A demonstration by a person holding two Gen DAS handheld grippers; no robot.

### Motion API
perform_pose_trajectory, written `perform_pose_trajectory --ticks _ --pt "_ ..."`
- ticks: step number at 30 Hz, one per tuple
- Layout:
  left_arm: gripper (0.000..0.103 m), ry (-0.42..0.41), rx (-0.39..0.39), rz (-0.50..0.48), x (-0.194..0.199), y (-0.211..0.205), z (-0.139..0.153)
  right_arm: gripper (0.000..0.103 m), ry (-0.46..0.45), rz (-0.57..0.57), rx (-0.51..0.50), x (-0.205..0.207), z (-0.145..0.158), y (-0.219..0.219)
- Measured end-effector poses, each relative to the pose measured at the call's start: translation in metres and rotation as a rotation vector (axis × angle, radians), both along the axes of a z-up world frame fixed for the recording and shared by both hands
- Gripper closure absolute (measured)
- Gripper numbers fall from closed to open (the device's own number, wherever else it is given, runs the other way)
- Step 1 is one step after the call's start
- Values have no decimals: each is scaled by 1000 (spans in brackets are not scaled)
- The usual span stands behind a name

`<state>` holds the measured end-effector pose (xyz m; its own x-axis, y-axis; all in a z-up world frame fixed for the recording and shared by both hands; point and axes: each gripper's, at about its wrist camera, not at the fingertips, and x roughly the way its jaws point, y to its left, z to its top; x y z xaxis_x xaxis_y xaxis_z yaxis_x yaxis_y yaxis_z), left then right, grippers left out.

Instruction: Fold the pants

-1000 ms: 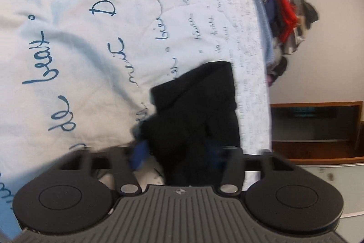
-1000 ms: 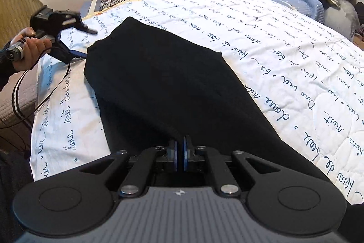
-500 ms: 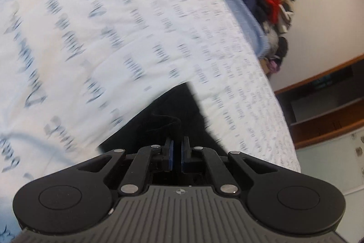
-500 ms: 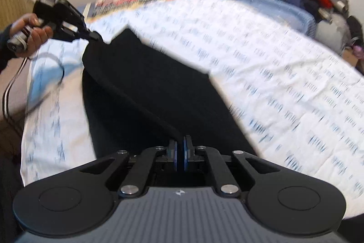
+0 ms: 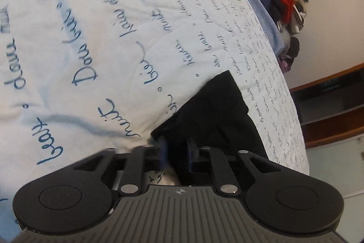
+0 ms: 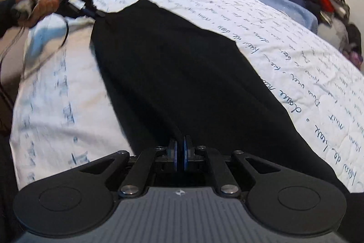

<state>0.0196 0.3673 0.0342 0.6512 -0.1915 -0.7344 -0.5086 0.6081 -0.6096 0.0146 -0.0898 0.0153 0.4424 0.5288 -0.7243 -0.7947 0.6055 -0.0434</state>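
- Since half a second ago, left gripper (image 5: 176,153) jaws have been opening, spread around the black pants (image 6: 182,74) corner.
- Right gripper (image 6: 179,153) pinches the near pants edge.
- Pants lie on the quilt (image 6: 295,56).

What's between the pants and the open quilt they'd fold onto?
Nothing visible. The pants lie on the quilt, which is bare alongside them. The right gripper is shut on one end; the left gripper has just been opening around the other.
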Motion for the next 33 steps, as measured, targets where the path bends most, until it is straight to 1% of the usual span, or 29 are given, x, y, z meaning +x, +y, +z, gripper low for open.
perform_pose_trajectory --ticks 1,2,4,5,6,7,8,9,10,11,12,13,14,16,17,18,19,20,21,22,23,25,27,29,31,33 --pt "77 10 38 3 -1 -2 8 98 -1 -2 3 1 0 -2" --pt "77 2 67 2 -5 -5 16 98 -3 -7 1 1 -1 -2" --pt "76 -42 119 9 -15 -13 34 95 6 -19 6 2 -4 -1" --pt "75 -67 158 14 -22 -20 45 95 3 -27 12 0 -5 0" --pt "71 -93 200 0 -25 -30 54 93 1 -39 20 -1 -4 -2" --pt "70 -112 235 -26 -26 -43 62 90 8 -58 40 -2 -3 -6" --pt "69 -132 254 -63 -28 -57 67 86 18 -78 63 -4 1 -11" --pt "69 -159 262 -109 -28 -71 71 78 29 -100 91 -3 6 -21" --pt "68 -188 274 -160 -25 -89 74 65 36 -128 126 -3 13 -34" --pt "67 -216 289 -209 -24 -104 77 56 42 -163 170 -1 21 -51" --pt "64 -244 302 -253 -22 -123 78 30 44 -209 214 3 30 -69" --pt "62 -274 306 -295 -20 -140 77 9 41 -274 260 9 40 -91" --pt "60 -302 309 -337 -17 -155 76 6 30 -353 304 16 50 -115" --pt "56 -331 317 -407 -9 -185 67 6 19 -522 370 41 67 -163" --pt "54 -340 316 -438 -5 -198 62 6 23 -609 370 55 72 -181" --pt "53 -346 304 -458 1 -207 52 5 42 -734 341 74 75 -200" --pt "53 -345 283 -469 4 -218 44 5 93 -871 273 96 76 -213" --pt "51 -340 261 -484 9 -226 34 5 168 -989 201 118 73 -222" --pt "51 -327 246 -500 12 -235 26 5 245 -1076 148 138 66 -230" --pt "51 -317 238 -515 12 -245 21 5 293 -1113 119 155 58 -236" --pt "51 -318 232 -527 10 -253 16 5 298 -1125 91 167 52 -237" --pt "47 -304 205 -555 9 -265 9 5 303 -1166 6 186 40 -235" --pt "37 -302 190 -588 4 -273 4 6 339 -1162 -25 198 29 -234" --pt "32 -303 218 -602 0 -277 1 6 358 -1157 -93 209 19 -224" --pt "32 -294 231 -608 -1 -278 -4 6 363 -1168 -186 217 9 -219" --pt "31 -273 215 -602 0 -275 -11 6 377 -1177 -189 219 3 -220"
